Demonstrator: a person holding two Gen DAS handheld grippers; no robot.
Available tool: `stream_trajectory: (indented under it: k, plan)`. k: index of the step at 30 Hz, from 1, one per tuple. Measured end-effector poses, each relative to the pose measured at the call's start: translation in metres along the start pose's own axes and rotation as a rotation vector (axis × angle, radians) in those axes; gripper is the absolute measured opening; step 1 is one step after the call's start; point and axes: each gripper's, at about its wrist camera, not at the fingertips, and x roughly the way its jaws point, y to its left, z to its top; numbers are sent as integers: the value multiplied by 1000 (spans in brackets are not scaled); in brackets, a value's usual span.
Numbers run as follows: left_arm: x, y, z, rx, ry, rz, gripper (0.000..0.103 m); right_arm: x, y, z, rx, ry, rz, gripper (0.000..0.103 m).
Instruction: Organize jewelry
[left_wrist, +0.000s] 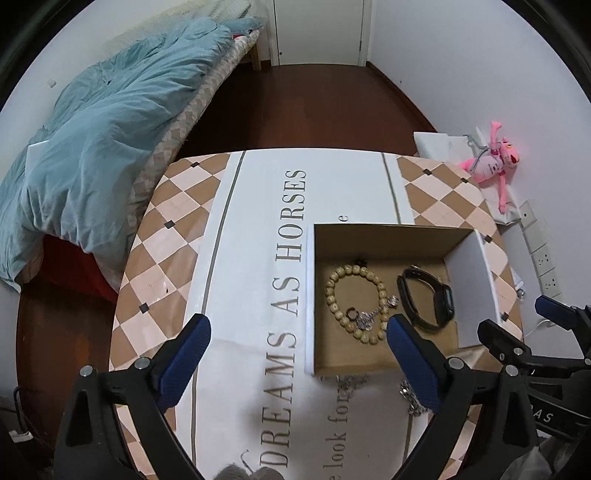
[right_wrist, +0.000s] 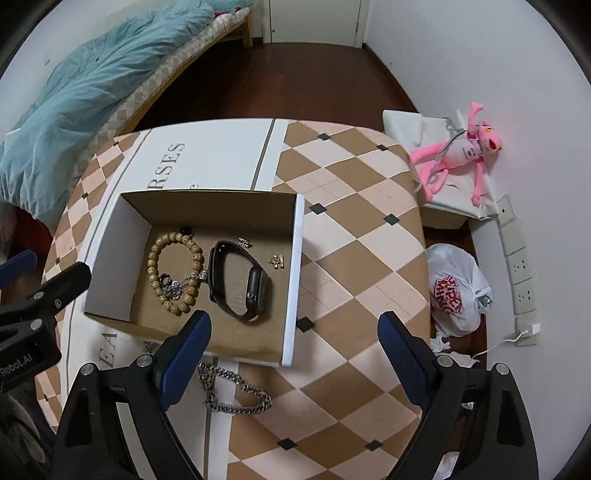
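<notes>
While both grippers gape, chain (right_wrist: 236, 391) lies outside box (right_wrist: 293, 280) rim

White walls (left_wrist: 461, 55), dark wood floor (left_wrist: 314, 107), bed (left_wrist: 192, 110) with blue duvet (left_wrist: 110, 122), white door (left_wrist: 317, 29).

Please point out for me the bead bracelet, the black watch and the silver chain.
Bead bracelet (right_wrist: 154, 254): right wrist view, on the beads of its left side.
Black watch (right_wrist: 255, 286): right wrist view, on its dark face.
Silver chain (right_wrist: 240, 393): right wrist view, on its links, on the table outside the box.
</notes>
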Motion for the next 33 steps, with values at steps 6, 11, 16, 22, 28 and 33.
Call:
stream_trajectory:
  k: [6,11,16,22,28,33]
  plan:
    - [-27,-5,-14,2,-53,-13,97,-34,-1,-14,17,-76,-22,93]
    - [-57,-8,-22,3,-111,-37,97,-67,-1,-25,24,-145,-33,93]
    - [-83,-9,-26,4,-159,-48,98,-97,-3,-34,46,-203,-19,93]
    - [-87,-5,-35,-19,-163,-53,98,-104,-6,-46,72,-215,9,93]
    - [-51,4,-58,-47,-87,-11,98,-60,-10,-66,106,-128,15,93]
    - [-10,14,-77,-60,-8,65,98,-1,-13,-83,136,-25,30,93]
